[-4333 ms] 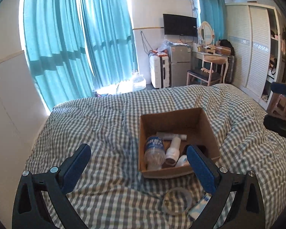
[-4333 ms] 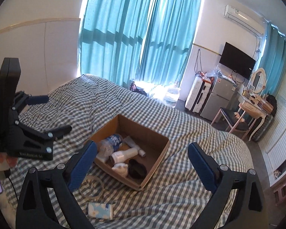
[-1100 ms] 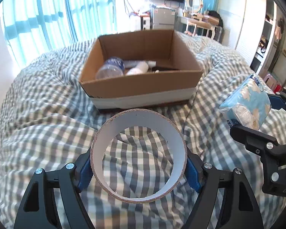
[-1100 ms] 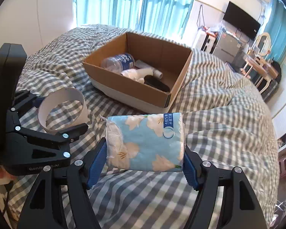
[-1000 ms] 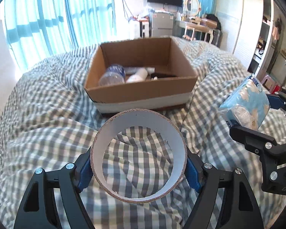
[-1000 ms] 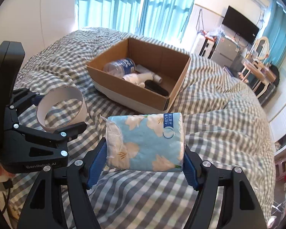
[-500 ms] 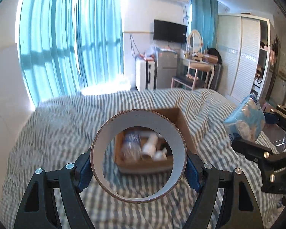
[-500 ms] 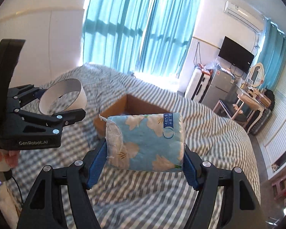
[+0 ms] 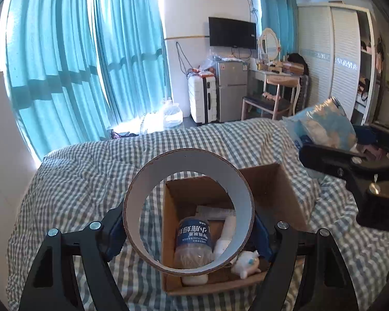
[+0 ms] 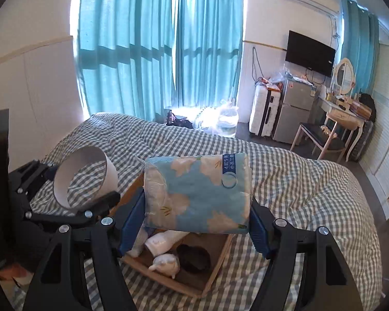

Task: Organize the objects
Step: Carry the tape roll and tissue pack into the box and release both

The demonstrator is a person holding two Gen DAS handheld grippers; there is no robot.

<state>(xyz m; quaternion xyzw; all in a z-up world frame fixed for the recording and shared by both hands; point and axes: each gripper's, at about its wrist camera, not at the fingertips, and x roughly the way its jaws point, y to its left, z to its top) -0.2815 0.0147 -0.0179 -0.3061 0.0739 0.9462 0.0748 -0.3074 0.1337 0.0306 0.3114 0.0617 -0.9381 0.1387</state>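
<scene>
So both grippers are up in the air over the bed (image 9: 85,181) with its grey check cover; the left gripper (image 9: 188,229) has its jaws closed in on a cardboard tape ring (image 9: 188,210), one blue pad pressed on each side, and the ring's open hole faces the camera so you look straight through it; the right gripper (image 10: 197,226) is clamped the same way on a blue floral tissue pack (image 10: 197,194), jaws only as wide as the pack; the open cardboard box (image 9: 277,194) sits on the bed right below and a bit beyond both; in the left wrist view the ring covers the box's near-left part, and through it you can see a water bottle (image 9: 193,243) lying down with a printed label, plus part of a white tube (image 9: 227,230); a small white figurine-looking thing (image 9: 246,263) pokes out at the ring's lower right, can't tell what it really is; in the right wrist view the tissue pack hides most of the box, only the near end shows, with a dark roundish item (image 10: 194,256) I can't identify; far side of the room has teal curtains (image 10: 155,39), a wall TV (image 10: 310,53), a small fridge (image 10: 295,108) and a white suitcase (image 10: 263,110); the right gripper's body is cut off at the right edge of the left view.
</scene>
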